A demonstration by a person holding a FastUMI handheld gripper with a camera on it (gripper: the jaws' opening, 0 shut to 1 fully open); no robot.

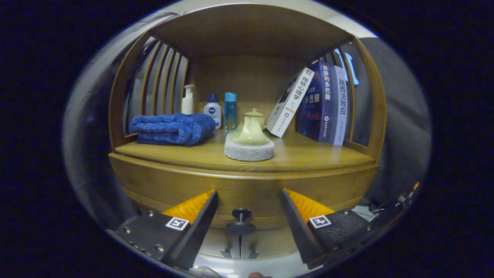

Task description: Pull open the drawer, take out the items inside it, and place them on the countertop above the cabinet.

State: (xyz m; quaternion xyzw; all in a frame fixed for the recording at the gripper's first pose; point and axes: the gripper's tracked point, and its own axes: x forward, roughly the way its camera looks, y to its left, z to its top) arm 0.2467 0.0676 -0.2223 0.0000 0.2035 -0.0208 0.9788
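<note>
As aimed, fingers [249, 216] apart astride drawer knob [241, 221]

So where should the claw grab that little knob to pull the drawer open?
Grab the drawer knob by its thin stem, just behind the round cap, coming straight in from the front. The wide cap should keep the fingers from slipping off when pulling. The open claw already has one finger on each side of it.
</note>
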